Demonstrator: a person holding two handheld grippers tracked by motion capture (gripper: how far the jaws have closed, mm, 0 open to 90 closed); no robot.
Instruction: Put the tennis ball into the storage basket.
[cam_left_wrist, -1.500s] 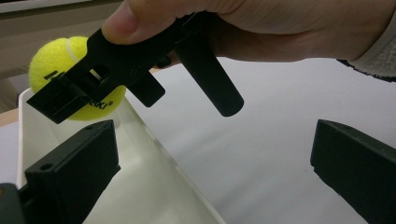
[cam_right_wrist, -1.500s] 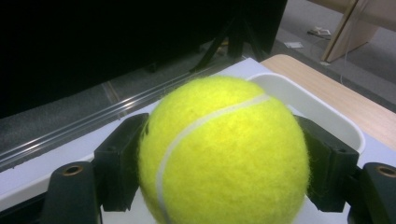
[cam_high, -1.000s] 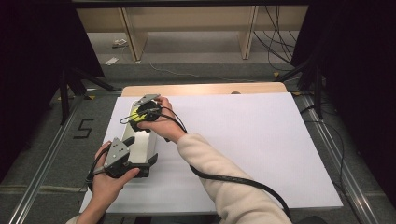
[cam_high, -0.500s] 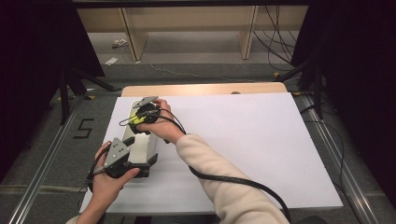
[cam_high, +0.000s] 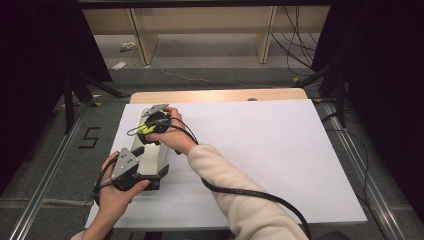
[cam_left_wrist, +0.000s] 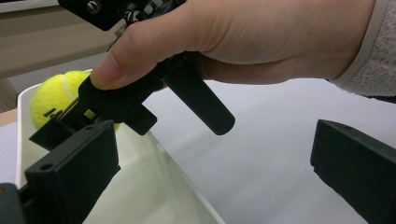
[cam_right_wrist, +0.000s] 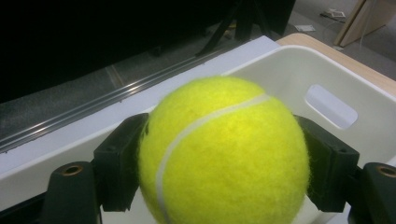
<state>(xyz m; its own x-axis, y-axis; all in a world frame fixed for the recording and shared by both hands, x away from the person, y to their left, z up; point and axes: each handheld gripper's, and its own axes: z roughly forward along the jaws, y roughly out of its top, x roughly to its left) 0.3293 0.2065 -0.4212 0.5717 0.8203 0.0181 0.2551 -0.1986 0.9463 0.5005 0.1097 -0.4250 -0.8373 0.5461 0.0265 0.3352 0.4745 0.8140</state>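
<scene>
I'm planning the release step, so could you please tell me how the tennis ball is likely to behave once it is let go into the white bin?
The tennis ball is round and felt-covered, so it will probably roll and perhaps bounce, though the white bin walls should contain it. The right gripper pinches it at its sides; the fuzzy surface likely resists slipping.

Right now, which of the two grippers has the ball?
The right gripper, over the far end of the white bin: its jaws clamp the yellow tennis ball. The left gripper stands open astride the bin's near wall.
</scene>
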